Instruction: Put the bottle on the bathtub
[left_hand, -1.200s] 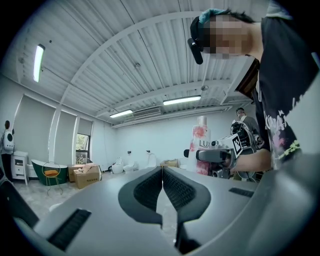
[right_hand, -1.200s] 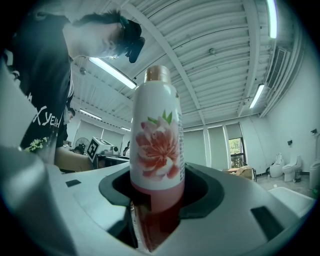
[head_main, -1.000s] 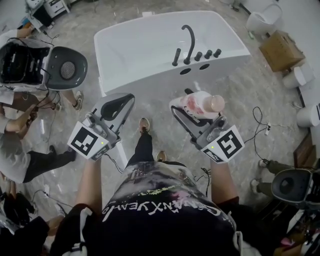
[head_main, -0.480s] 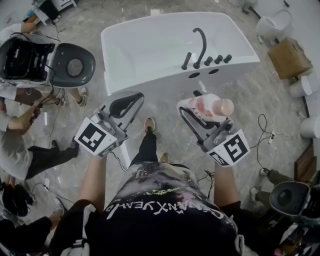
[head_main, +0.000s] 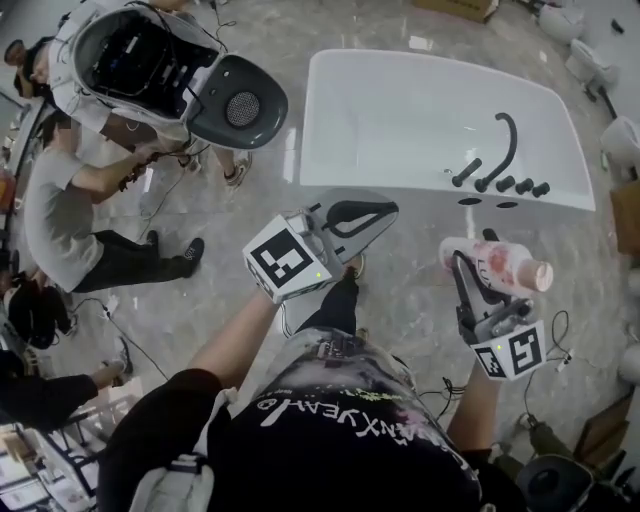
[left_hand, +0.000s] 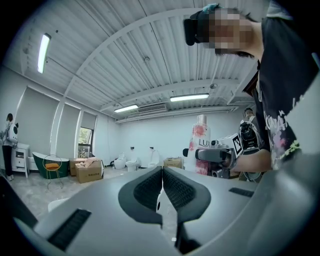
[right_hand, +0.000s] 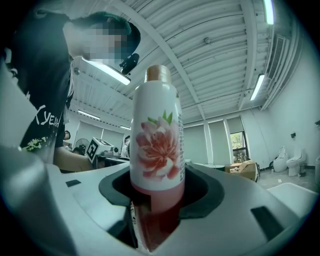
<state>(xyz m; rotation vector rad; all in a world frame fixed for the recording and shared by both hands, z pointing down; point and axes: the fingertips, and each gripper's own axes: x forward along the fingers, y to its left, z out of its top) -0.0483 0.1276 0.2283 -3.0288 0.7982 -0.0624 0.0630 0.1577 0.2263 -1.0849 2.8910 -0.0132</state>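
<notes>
A white bottle (head_main: 500, 268) with a pink flower print, pink liquid and a tan cap stands upright between the jaws of my right gripper (head_main: 478, 258), which is shut on its lower body. The right gripper view shows the bottle (right_hand: 156, 145) held in the dark pads. My left gripper (head_main: 378, 213) is shut with nothing in it, and its pads (left_hand: 150, 187) touch. The left gripper view shows the bottle (left_hand: 200, 145) to its right. The white bathtub (head_main: 400, 185) with its black faucet (head_main: 503, 150) lies ahead of both grippers, apart from them.
A large black-and-white machine (head_main: 190, 85) stands at the upper left, with seated people (head_main: 70, 205) beside it. Cables (head_main: 555, 340) run over the marble floor. The left gripper view shows cardboard boxes (left_hand: 87, 170) and toilets (left_hand: 132, 164) far off by the wall.
The whole view has swung, so the bathtub now lies further right. Both grippers have shifted right in the picture, the left one to the middle. The bottle stays in the right gripper.
</notes>
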